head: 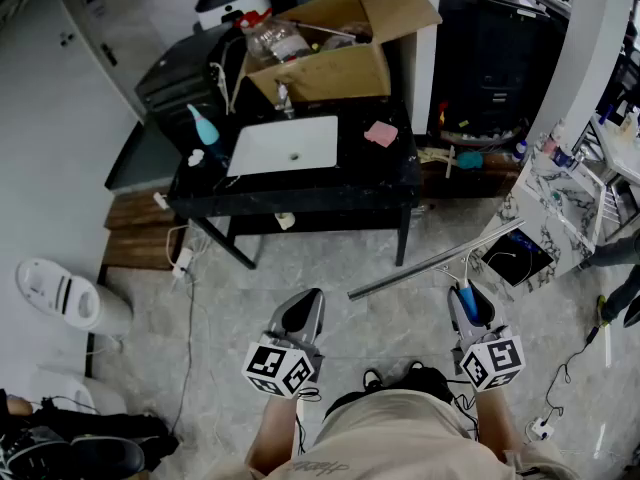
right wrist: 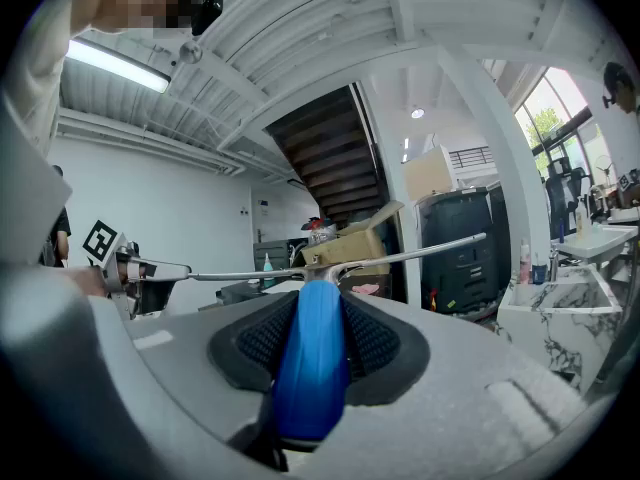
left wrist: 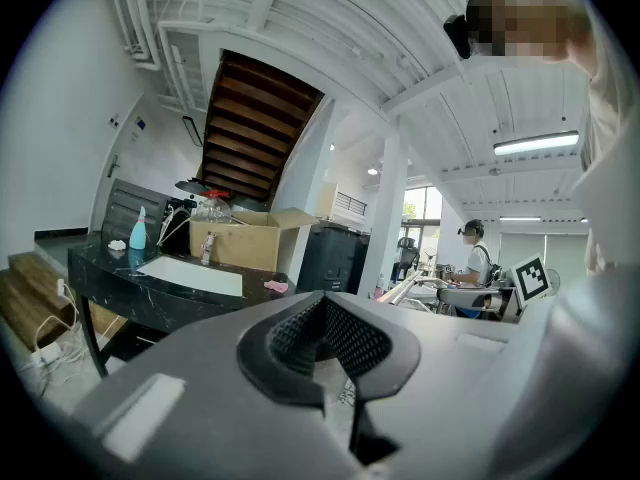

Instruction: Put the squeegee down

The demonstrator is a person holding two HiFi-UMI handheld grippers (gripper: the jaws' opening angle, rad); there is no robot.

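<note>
The squeegee has a blue handle and a long metal blade bar. My right gripper is shut on that handle and holds it roughly level over the floor, well short of the black table. The bar crosses the right gripper view from side to side ahead of the jaws. To the left of it, my left gripper hangs at the same height, its jaws shut with nothing between them.
On the black table are a white sink basin, a cardboard box, a pink sponge and a blue bottle. A marble counter stands at the right. Cables trail on the floor, and a white appliance sits at the left.
</note>
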